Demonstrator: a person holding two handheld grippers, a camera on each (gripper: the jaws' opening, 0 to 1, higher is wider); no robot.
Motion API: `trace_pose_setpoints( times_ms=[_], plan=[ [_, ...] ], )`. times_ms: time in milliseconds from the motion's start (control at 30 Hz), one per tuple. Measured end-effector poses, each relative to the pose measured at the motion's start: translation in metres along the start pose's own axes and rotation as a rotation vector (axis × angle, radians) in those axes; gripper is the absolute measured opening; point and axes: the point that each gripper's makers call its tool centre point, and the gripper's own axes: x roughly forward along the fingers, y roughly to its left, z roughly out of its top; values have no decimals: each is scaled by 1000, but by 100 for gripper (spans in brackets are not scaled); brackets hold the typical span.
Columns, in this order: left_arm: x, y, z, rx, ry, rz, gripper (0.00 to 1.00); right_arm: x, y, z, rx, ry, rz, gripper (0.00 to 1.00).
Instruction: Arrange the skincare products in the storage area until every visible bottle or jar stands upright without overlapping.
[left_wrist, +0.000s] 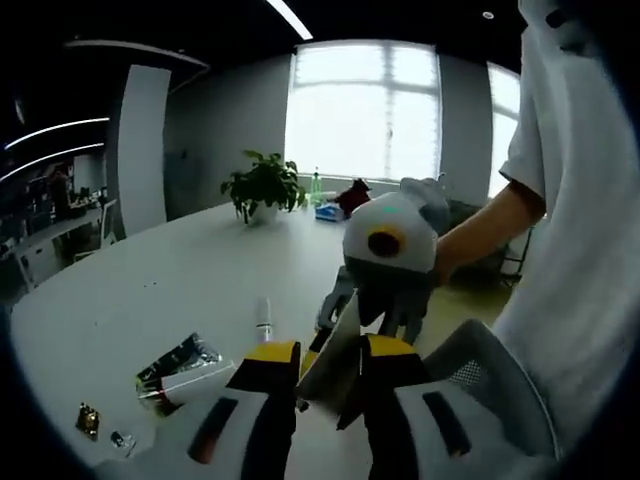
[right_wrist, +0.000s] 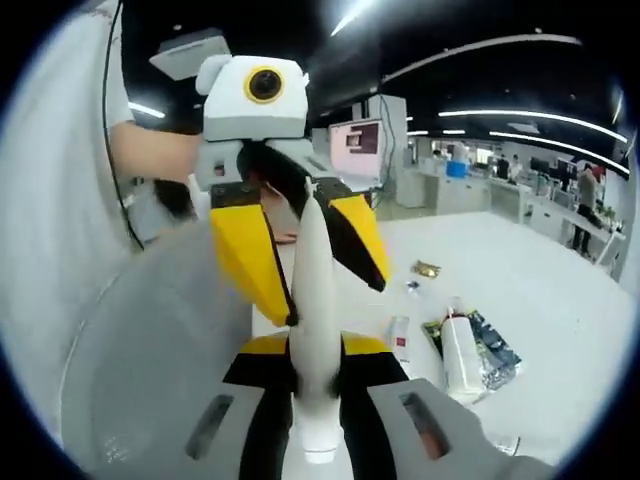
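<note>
1. Left gripper view: the left gripper (left_wrist: 330, 372) rises from the bottom, its yellow-tipped jaws nearly together and pinching a thin white tube (left_wrist: 335, 355) between them.
2. The right gripper (left_wrist: 385, 300) comes in from the right, facing this one. Its jaws meet the far end of the same white tube, so both grippers have hold of it above the counter (left_wrist: 150, 290).
3. A person's forearm and white sleeve (left_wrist: 585, 180) fill the right side behind the right gripper.
4. On the white counter, just beyond the jaws, a small slim bottle (left_wrist: 264, 322) lies on its side. To its left, near the counter's near edge, a white tube rests on a crumpled silver foil bag (left_wrist: 180, 368).
5. Two small sachets (left_wrist: 88, 420) lie close to the near-left edge. A potted plant (left_wrist: 263, 186) stands at the far edge by the window.
6. Right gripper view: the right gripper (right_wrist: 315, 375) rises from the bottom, its jaws closed narrowly on the white tube (right_wrist: 313, 300), which stands on end between them.
7. The left gripper (right_wrist: 300, 262) reaches down from the top, yellow jaws clasping the tube's upper part.
8. On the counter (right_wrist: 560, 330) to the right lie the slim bottle (right_wrist: 399, 340), the white tube on the foil bag (right_wrist: 462, 358), and a small gold sachet (right_wrist: 426, 268) farther off.
</note>
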Motion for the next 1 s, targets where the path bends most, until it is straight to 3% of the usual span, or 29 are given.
trace_pose_setpoints(
  times_ms=[167,333,367,400,500,1000],
  plan=[
    [10,4,-13,8,54,-25,20,5,-10,-13,-21,36,2,16],
    [29,6,-29,109,158,-64,14,9,-23,-33,-48,93,9,19],
    [32,15,-21,122,121,-26,15,8,-26,-34,-51,91,10,19],
    [32,15,-23,101,131,-46,14,9,-31,-30,-23,65,3,19],
    [39,33,-22,94,126,-42,13,6,-43,-30,-33,74,-8,20],
    [51,63,-17,98,116,-41,14,9,-76,-28,-46,79,9,20]
  ],
)
